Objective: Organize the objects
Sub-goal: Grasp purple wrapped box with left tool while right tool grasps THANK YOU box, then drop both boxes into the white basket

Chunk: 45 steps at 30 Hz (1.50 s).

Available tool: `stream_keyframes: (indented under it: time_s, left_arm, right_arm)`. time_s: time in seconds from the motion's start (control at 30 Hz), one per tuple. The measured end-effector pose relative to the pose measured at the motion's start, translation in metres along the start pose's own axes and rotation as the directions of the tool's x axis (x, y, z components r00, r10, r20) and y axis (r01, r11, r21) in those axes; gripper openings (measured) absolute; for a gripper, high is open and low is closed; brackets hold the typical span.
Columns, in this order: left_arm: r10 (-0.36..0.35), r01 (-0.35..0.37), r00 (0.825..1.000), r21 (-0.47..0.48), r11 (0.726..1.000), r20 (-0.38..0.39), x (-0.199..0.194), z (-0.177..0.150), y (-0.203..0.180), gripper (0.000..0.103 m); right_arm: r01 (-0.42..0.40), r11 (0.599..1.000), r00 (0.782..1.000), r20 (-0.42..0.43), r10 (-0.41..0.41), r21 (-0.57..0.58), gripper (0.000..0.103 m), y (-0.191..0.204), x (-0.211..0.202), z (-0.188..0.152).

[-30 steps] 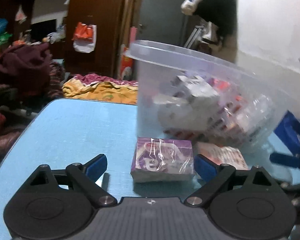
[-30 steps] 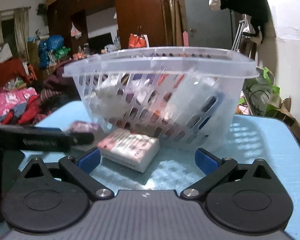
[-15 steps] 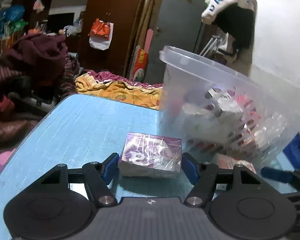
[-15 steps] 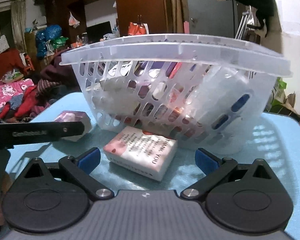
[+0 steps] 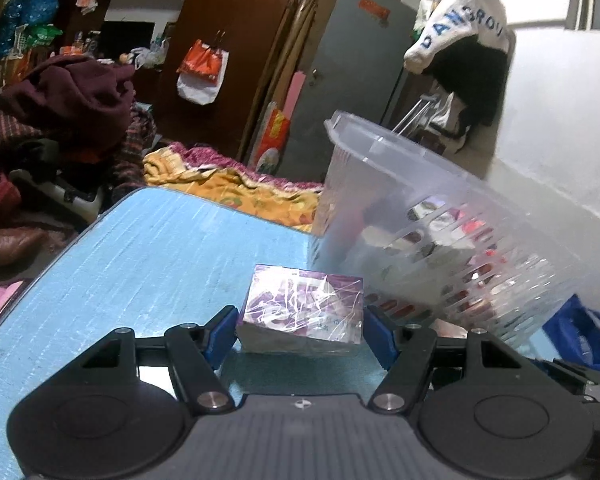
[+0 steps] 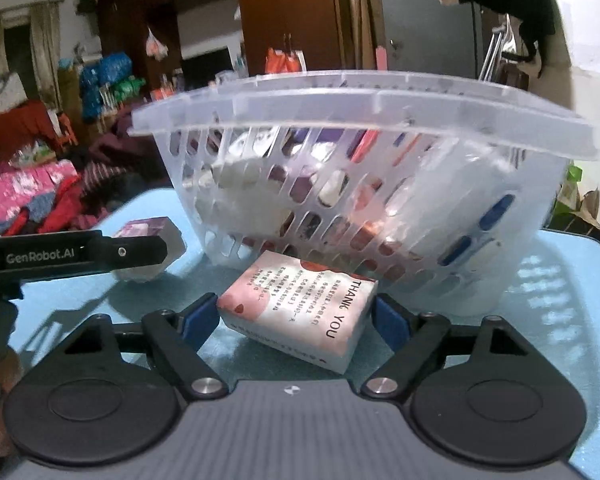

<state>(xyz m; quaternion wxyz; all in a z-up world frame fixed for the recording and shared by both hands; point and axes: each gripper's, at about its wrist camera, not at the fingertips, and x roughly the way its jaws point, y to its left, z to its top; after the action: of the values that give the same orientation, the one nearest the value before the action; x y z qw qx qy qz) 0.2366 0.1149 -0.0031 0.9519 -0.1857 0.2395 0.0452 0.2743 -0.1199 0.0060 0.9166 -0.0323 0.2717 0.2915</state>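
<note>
A purple wrapped box (image 5: pixel 302 312) sits on the blue table (image 5: pixel 148 256), between the blue pads of my left gripper (image 5: pixel 300 332), which press on both its sides. The same box shows in the right wrist view (image 6: pixel 150 248) behind the left gripper's black finger (image 6: pixel 80 256). A pink and white "THANK YOU" box (image 6: pixel 300 310) lies on the table between the pads of my right gripper (image 6: pixel 296 322); the left pad touches its corner and the right pad stands a little off. A clear slotted basket (image 6: pixel 380 200), (image 5: pixel 440 240) with several packets stands just behind both boxes.
The basket's wide rim (image 6: pixel 360 104) overhangs both boxes. A blue item (image 5: pixel 580 332) lies at the right of the left wrist view. Beyond the table's far edge are heaps of clothes (image 5: pixel 72 96), bedding (image 5: pixel 228 188) and wooden wardrobes.
My left gripper moved forward and closed its pads onto the purple box. My right gripper moved forward around the pink box and narrowed its jaws.
</note>
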Motion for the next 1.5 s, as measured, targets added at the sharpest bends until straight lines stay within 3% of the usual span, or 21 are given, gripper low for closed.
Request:
stream_keyframes:
  time_s: [0.2, 0.37, 0.5, 0.8, 0.93, 1.03, 1.17, 1.23, 1.3, 1.37, 1.5]
  left_arm:
    - [-0.057, 0.054, 0.997, 0.052, 0.997, 0.061, -0.010, -0.003, -0.009, 0.071]
    - [-0.120, 0.107, 0.989, 0.141, 0.984, 0.086, -0.017, -0.008, -0.025, 0.071]
    - [-0.130, 0.106, 0.986, 0.213, 0.971, 0.101, -0.022, -0.014, -0.037, 0.071]
    - [-0.137, 0.113, 0.985, 0.212, 0.971, 0.102, -0.023, -0.015, -0.036, 0.071]
    - [-0.163, 0.133, 0.979, 0.224, 0.965, 0.124, -0.030, -0.017, -0.036, 0.071]
    - [-0.228, 0.188, 0.958, 0.221, 0.957, 0.173, -0.043, -0.019, -0.034, 0.071]
    - [-0.315, 0.247, 0.904, 0.250, 0.936, 0.288, -0.083, -0.017, -0.037, 0.071]
    - [-0.331, 0.249, 0.892, 0.274, 0.929, 0.310, -0.092, -0.001, -0.050, 0.071]
    - [-0.318, 0.224, 0.898, 0.307, 0.925, 0.305, -0.090, 0.024, -0.070, 0.071]
    - [-0.272, 0.174, 0.918, 0.323, 0.930, 0.289, -0.077, 0.048, -0.087, 0.071]
    - [-0.205, 0.146, 0.958, 0.275, 0.950, 0.200, -0.034, 0.080, -0.098, 0.071]
  right_arm:
    - [-0.031, 0.998, 0.994, 0.105, 0.025, 0.063, 0.085, -0.020, -0.027, -0.009]
    - [-0.046, 0.996, 0.991, 0.125, 0.036, 0.077, 0.085, -0.021, -0.029, -0.007]
    - [-0.043, 0.996, 0.991, 0.127, 0.033, 0.075, 0.085, -0.018, -0.027, -0.005]
    - [-0.043, 0.997, 0.990, 0.135, 0.034, 0.067, 0.085, -0.017, -0.032, -0.011]
    - [-0.046, 0.998, 0.977, 0.210, 0.036, 0.046, 0.085, -0.018, -0.053, -0.020]
    - [-0.063, 0.997, 0.959, 0.281, 0.048, 0.042, 0.085, -0.022, -0.074, -0.027]
    - [-0.112, 0.992, 0.917, 0.390, 0.081, 0.058, 0.085, -0.032, -0.109, -0.026]
    - [-0.089, 0.995, 0.900, 0.432, 0.059, 0.049, 0.085, -0.032, -0.120, -0.011]
    - [0.006, 1.000, 0.900, 0.436, -0.019, 0.030, 0.085, -0.028, -0.119, 0.017]
    - [0.040, 0.999, 0.907, 0.420, -0.031, -0.014, 0.085, -0.028, -0.107, 0.050]
    - [0.173, 0.981, 0.922, 0.366, -0.130, -0.087, 0.085, -0.032, -0.065, 0.099]
